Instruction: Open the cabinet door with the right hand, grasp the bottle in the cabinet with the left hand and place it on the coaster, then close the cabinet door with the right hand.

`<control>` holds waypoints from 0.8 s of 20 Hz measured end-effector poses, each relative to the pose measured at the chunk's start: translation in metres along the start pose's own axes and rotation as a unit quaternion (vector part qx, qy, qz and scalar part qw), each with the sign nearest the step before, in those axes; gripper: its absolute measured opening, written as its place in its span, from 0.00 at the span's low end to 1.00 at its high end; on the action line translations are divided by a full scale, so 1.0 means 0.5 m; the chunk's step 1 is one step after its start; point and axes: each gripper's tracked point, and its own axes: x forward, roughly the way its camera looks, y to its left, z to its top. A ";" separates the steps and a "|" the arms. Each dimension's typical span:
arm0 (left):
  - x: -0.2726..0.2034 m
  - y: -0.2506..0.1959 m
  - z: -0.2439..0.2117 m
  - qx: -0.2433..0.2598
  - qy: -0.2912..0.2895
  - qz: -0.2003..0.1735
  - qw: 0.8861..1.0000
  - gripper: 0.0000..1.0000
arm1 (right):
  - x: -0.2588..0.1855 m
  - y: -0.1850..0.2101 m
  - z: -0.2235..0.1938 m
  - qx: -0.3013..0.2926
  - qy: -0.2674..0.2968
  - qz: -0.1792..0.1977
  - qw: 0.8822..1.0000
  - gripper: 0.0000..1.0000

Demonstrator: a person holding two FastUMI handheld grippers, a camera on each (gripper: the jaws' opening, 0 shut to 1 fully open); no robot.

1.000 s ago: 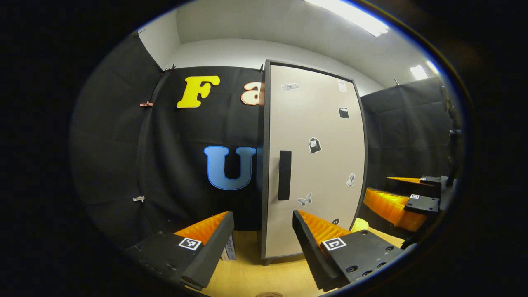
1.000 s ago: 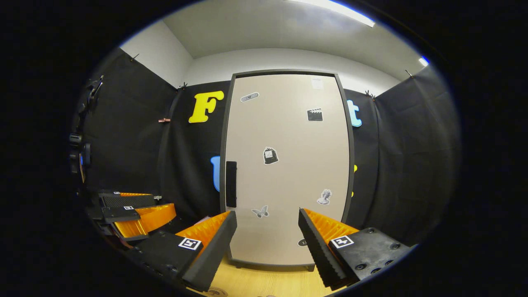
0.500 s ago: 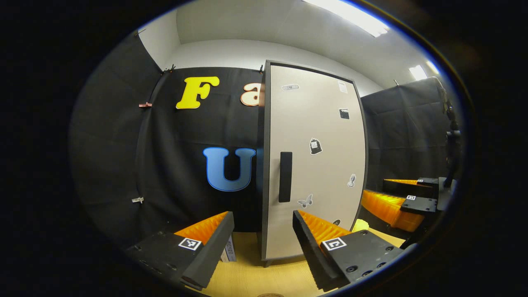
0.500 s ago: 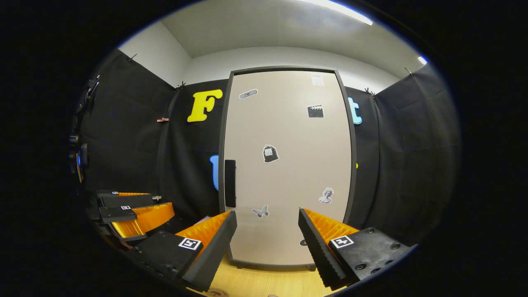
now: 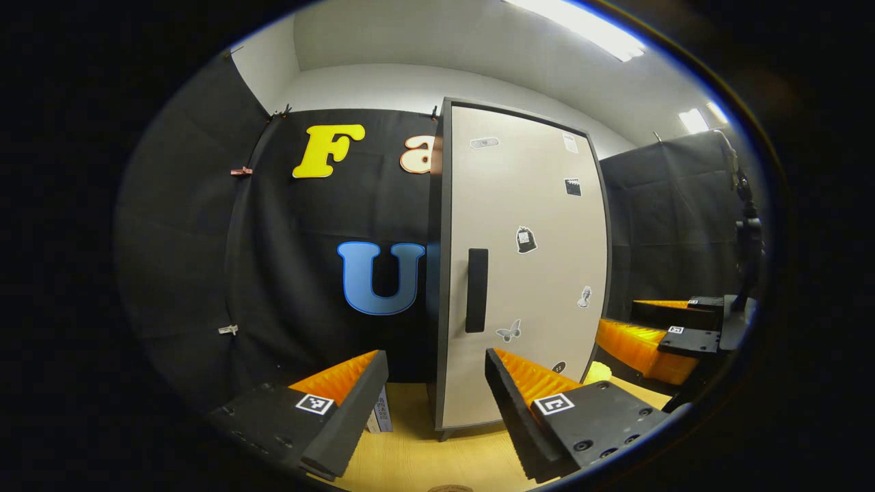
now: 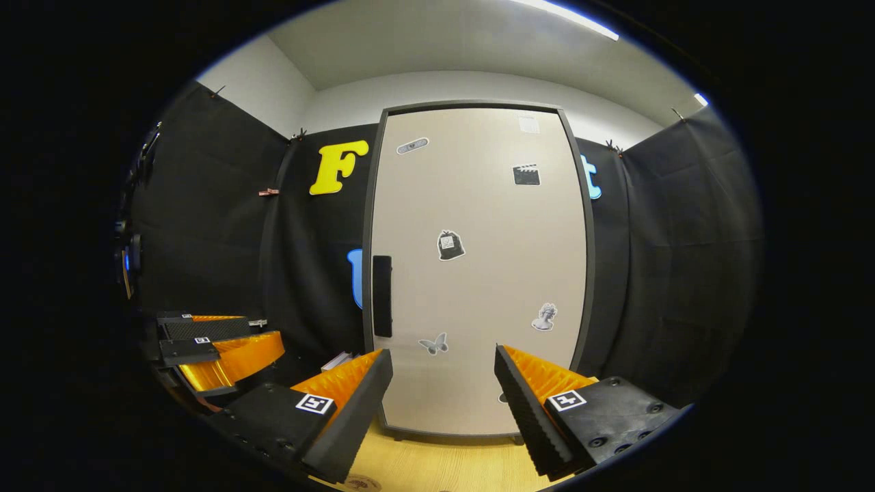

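Right gripper view: one cabinet door (image 6: pixel 478 273), closed, with one dark handle (image 6: pixel 382 296) and five stickers. Both the right gripper (image 6: pixel 437 403) and left gripper (image 5: pixel 434 400) are spread wide, holding nothing. Compared with before, the door appears slightly nearer.

Pale wooden table (image 6: pixel 437 465) carries the shut cabinet (image 6: pixel 478 273)

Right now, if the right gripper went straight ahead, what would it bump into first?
Probably the closed cabinet door. The open right gripper faces its lower panel, to the right of the black handle, with nothing between; how far off is unclear.
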 end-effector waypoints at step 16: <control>-0.069 0.135 -0.028 -0.013 0.014 0.021 1.000 0.91 | 0.208 0.156 0.006 0.011 -0.012 0.003 1.000 0.97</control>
